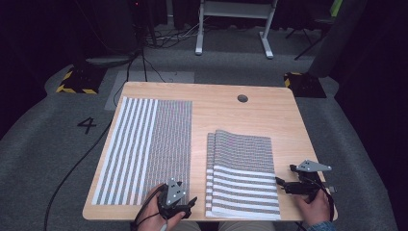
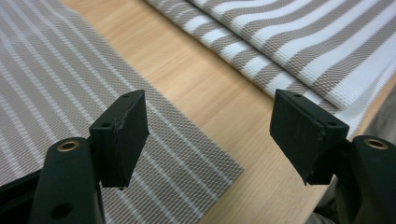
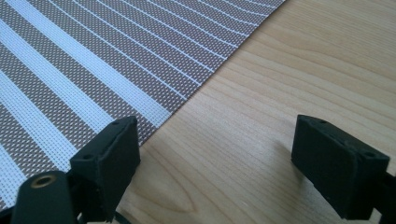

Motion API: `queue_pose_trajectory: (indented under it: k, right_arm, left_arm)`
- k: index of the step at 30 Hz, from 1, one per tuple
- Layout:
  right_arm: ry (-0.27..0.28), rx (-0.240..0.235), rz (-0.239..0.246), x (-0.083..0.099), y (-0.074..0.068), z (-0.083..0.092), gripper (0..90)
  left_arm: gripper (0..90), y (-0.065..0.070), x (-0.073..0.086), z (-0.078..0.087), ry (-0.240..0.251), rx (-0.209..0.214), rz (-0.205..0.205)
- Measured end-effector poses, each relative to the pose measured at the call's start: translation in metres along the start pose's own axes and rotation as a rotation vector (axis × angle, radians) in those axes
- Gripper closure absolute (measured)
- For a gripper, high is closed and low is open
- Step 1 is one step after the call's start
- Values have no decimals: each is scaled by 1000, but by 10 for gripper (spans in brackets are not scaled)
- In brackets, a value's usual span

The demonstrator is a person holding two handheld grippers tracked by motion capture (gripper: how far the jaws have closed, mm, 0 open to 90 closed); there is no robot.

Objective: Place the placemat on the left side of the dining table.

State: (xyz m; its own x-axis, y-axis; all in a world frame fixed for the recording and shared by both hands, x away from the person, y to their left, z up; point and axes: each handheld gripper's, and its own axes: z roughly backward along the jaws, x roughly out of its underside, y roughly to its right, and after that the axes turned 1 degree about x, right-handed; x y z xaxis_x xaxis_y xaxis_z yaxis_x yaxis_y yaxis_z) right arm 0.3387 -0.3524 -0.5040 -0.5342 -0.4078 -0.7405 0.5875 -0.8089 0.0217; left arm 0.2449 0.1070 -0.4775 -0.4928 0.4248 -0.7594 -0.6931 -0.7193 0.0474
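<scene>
Both grippers empty, jaws spread wide, nothing clamped. Left gripper (image 1: 188, 204) parked at the near right corner of the flat placemat (image 1: 144, 149); seen in the left gripper view hanging over that corner (image 2: 205, 175), one pad over the weave, the other over bare wood toward the stack. Right gripper (image 1: 284, 183) sitting just off the right edge of the placemat stack (image 1: 243, 175), low on the table (image 1: 288, 125); in the right gripper view one pad at the stack's edge (image 3: 154, 116), the other over bare wood.

Risks, as judged from here:
- Thin woven mat lying flat on wood: little edge to bite, likely to slide away or close on air if approached from above rather than scooped under the corner
- Stack fanned at its left edge, layers offset: a grab there likely to catch two or three sheets instead of one, or drag the whole pile
- Stack near the front edge of the table: a sideways pull could tip it off toward the lap
- Stack close beside the flat mat: lifting one corner could snag or shift the neighbour
- Stiff mesh: clamping one corner only could fold or kink it

Can't tell how many mats in the stack
</scene>
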Motion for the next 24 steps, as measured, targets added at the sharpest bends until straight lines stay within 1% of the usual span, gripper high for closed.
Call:
queue_pose_trajectory:
  k: [1,2,3,4,5,8,9,11,12,13,15,16,18,19,24]
  right_arm:
    - [0,0,0,0,0,0,155]
    - [0,0,0,0,0,0,155]
    - [0,0,0,0,0,0,155]
    - [0,0,0,0,0,0,155]
    - [0,0,0,0,0,0,155]
    - [0,0,0,0,0,0,155]
    - [0,0,0,0,0,0,155]
    - [0,0,0,0,0,0,155]
    - [0,0,0,0,0,0,155]
    - [0,0,0,0,0,0,155]
    - [0,0,-1,0,0,0,155]
    - [0,0,0,0,0,0,155]
    - [0,0,0,0,0,0,155]
    - [0,0,0,0,0,0,155]
    - [0,0,0,0,0,0,155]
  left_arm:
    - [282,3,0,-5,-10,23,-13]
    - [281,3,0,-5,-10,23,-13]
    - [281,4,0,-7,-13,25,-28]
    - [278,6,1,-9,-17,39,-21]
    - [278,7,2,-13,-25,47,-32]
    - [278,10,3,-16,-38,55,-35]
    - [278,11,3,-18,-42,62,-35]
    - [277,14,4,-24,-57,81,-46]
    - [275,15,5,-26,-56,83,-55]
    - [274,15,5,-26,-56,83,-55]
    - [268,19,7,-31,-73,105,-64]
    - [266,20,8,-32,-75,107,-80]
    - [260,20,8,-33,-73,98,-94]
    - [260,20,9,-33,-72,102,-85]
    - [249,19,10,-33,-72,107,-83]
